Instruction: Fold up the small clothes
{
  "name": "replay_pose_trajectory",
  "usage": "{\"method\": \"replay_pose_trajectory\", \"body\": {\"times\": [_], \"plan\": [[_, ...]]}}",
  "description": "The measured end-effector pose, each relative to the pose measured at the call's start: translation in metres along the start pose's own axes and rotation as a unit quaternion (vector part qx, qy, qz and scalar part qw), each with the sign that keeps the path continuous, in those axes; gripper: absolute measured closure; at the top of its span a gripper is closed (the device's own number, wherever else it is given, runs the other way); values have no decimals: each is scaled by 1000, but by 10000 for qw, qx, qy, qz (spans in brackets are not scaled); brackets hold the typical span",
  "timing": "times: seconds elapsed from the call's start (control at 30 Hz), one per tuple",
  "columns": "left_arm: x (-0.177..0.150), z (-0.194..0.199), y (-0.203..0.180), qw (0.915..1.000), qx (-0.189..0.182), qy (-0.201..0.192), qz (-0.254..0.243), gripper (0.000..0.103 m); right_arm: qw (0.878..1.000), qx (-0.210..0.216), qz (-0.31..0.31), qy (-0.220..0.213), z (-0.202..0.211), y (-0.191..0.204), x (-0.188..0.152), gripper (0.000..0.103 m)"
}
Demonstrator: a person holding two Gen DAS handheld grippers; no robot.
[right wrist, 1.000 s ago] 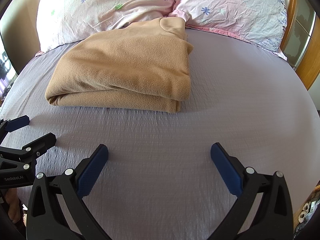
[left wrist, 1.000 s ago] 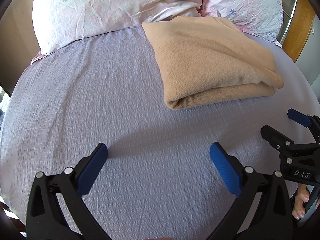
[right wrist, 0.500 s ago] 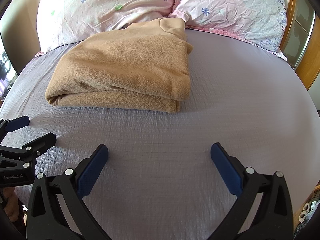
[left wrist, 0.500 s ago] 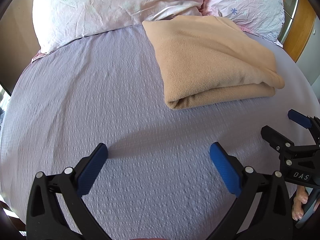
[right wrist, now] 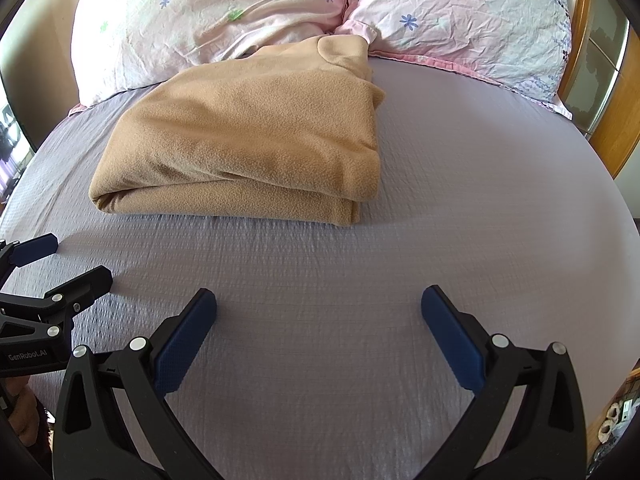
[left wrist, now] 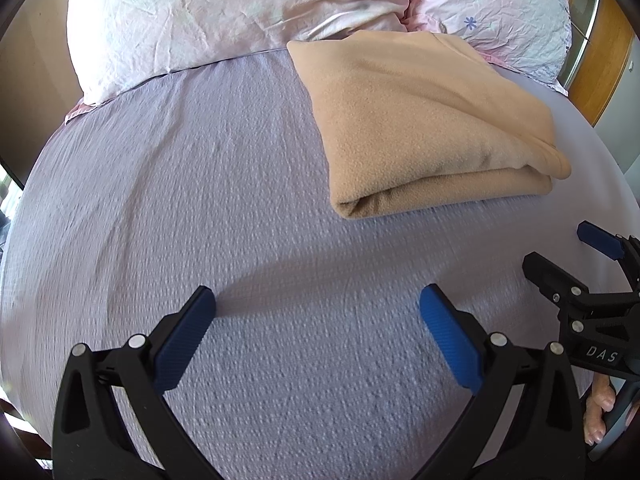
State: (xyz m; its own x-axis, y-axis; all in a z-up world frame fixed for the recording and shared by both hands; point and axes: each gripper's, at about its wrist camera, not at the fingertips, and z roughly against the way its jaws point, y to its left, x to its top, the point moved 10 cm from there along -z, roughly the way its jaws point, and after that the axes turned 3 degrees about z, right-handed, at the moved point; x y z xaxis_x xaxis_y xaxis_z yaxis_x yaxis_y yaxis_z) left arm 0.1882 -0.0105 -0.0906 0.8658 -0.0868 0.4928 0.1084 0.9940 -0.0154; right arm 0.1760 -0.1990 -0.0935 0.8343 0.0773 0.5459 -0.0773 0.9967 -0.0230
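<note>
So the tan fleece garment (left wrist: 424, 120) is folded into a thick rectangle and sits on the bed (left wrist: 200, 200), up toward the head end with its far edge touching the pillows. From the right wrist view you can see the same garment (right wrist: 256, 140) with its collar end tucked right into the gap where the two pillows meet, and the layered fold edge facing the foot of the bed.

The pillows are pinkish white with little flower prints, one on the left (left wrist: 224, 8) and one on the right (left wrist: 500, 4), and the left one has a small tree printed on it. The bed has a pale lilac sheet with a crinkly texture.

Left hand-held gripper (left wrist: 318, 312) is spread wide with nothing between its blue pads, hanging over bare sheet near the foot edge, well apart from the garment. Right hand-held gripper (right wrist: 319, 312) is the same deal, jaws wide and holding nothing, just over the sheet. Each one shows up at the side of the other's view. A wooden bed frame (right wrist: 612, 128) shows at the right edge.
</note>
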Motion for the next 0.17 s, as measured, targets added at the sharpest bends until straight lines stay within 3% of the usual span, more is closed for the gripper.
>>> {"method": "replay_pose_trajectory", "body": {"times": [0.17], "plan": [[-1, 1, 0, 10000, 6, -4, 3, 2, 10000, -54, -80, 10, 0, 1, -1, 1]]}}
